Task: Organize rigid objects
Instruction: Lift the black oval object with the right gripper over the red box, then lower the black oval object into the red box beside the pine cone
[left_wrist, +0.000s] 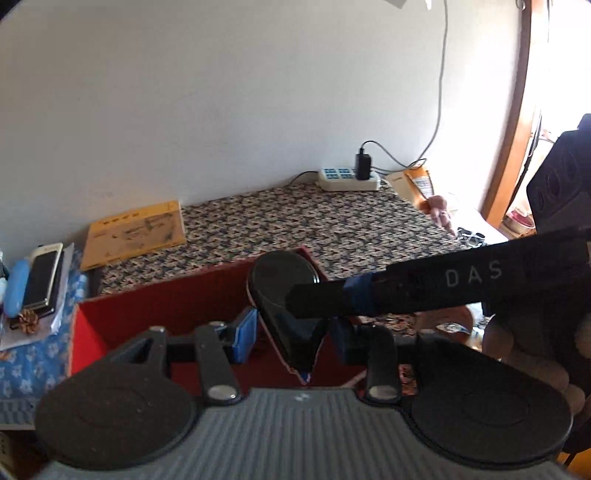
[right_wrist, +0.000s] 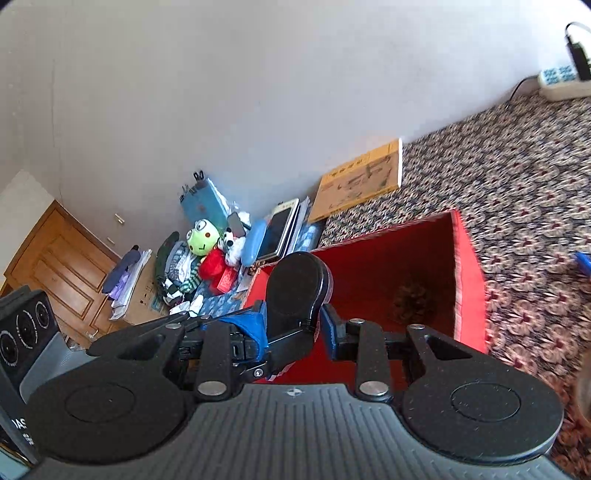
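Black teardrop-shaped piece (left_wrist: 280, 284) is pinched by both tools: our left gripper (left_wrist: 293, 336) and right gripper (right_wrist: 293, 325) are each part-closed with blue pads on its sides, holding it just over the red box (right_wrist: 469, 266). Progress, by our read: one pinecone (right_wrist: 410, 299) already sits in the box, this piece isn't in yet, and a second pinecone (left_wrist: 27, 319) waits in the left clutter. Box mouth looks wide. Patterned cloth (left_wrist: 332, 221) beyond is open; wall close behind.
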